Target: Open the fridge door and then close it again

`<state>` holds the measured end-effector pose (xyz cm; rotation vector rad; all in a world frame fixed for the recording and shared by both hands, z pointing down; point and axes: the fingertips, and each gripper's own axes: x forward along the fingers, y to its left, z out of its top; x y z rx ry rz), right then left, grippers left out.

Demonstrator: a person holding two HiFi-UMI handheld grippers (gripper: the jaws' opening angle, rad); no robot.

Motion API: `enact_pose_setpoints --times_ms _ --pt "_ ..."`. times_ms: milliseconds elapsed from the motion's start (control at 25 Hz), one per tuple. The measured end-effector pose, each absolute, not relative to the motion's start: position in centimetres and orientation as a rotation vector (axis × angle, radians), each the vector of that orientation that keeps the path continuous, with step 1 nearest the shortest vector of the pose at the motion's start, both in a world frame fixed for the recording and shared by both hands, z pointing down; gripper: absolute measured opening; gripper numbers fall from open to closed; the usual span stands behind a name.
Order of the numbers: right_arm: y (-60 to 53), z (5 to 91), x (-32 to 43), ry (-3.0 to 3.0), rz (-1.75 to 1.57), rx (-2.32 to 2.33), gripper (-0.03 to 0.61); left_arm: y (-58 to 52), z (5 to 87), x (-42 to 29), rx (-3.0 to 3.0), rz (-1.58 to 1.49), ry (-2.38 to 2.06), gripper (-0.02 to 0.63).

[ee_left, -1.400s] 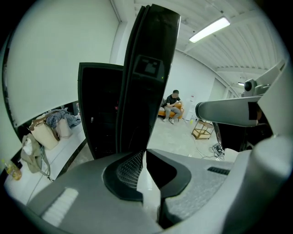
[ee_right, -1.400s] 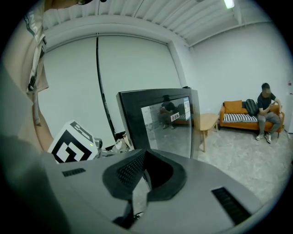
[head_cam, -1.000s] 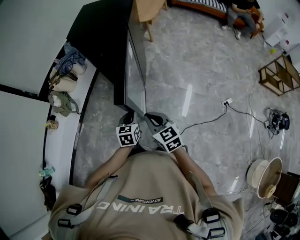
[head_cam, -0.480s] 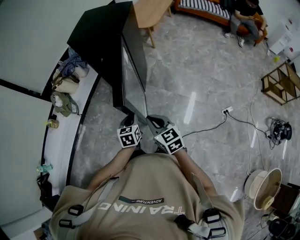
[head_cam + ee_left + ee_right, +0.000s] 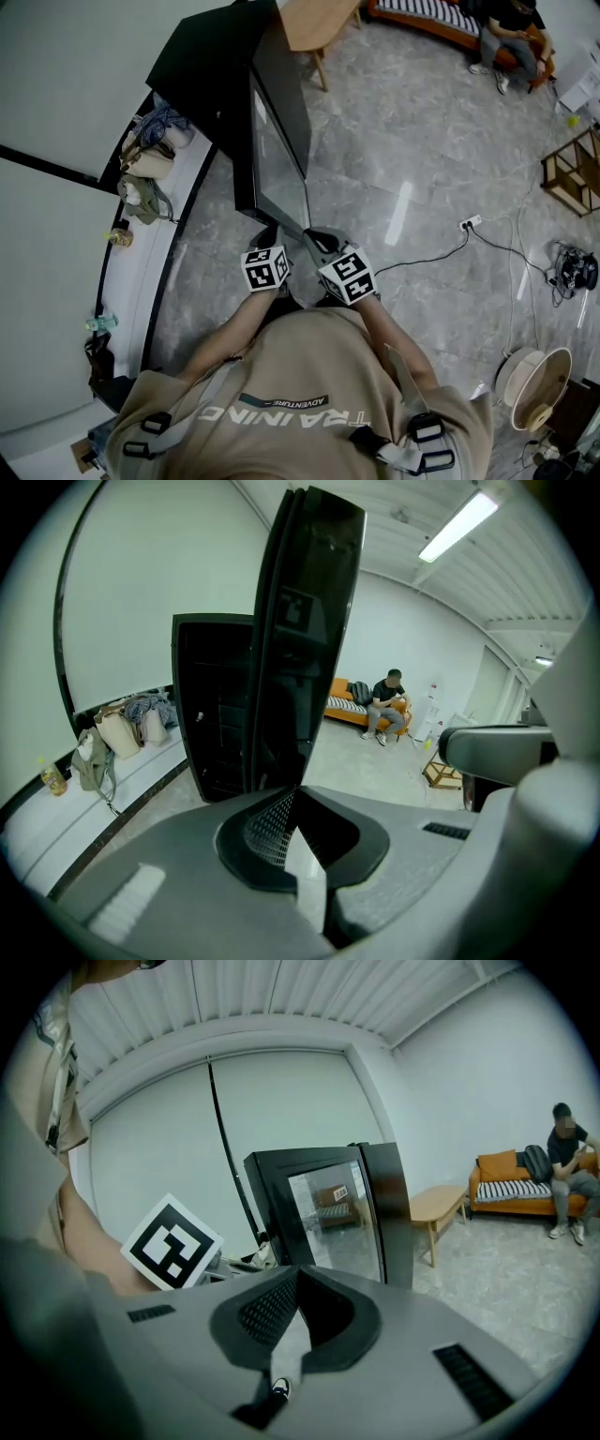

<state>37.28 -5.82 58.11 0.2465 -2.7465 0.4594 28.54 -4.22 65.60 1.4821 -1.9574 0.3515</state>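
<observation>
Clamping the left hand-held gripper on the free edge of the door, low down, tips all but meeting round its thin lip. Holding the right hand-held gripper just beside the left, jaws closed tip to tip on nothing, showing only floor and a shoe through the gap behind them. Carrying black-and-white square markers on the left cube and the right cube, side by side in front of the chest. Wearing a beige shirt printed ADVENTURE on a dark patch and TRAINING in larger pale letters.

Standing the door swung out from the black fridge, edge-on to the left gripper view and turning its glass panel toward the right gripper view. Bearing a small label on the glass, too small for reading.

Facing, further out, bags on a ledge along the white wall, and across the room an orange sofa seating a person. Trailing a power strip and cable over the grey marble floor.
</observation>
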Motion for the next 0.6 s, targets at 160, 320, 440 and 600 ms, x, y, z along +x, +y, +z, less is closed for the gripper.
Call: enact_pose_setpoints --times_ms 160,320,440,600 --pt "-5.7 58.1 37.6 -2.738 0.473 0.250 -0.005 -3.4 64.0 28.8 1.535 0.340 -1.943 -0.002" --pt "-6.1 58.1 36.9 -2.736 0.445 0.265 -0.005 -2.6 62.4 28.5 1.592 0.282 -1.951 -0.002" --pt "-6.2 57.7 36.3 -2.740 0.428 0.271 -0.005 -1.6 61.6 28.4 1.638 0.216 -1.943 -0.002" --pt "-6.3 56.9 34.6 -2.741 0.400 0.246 -0.005 -0.4 60.9 27.4 1.650 0.135 -1.952 -0.002"
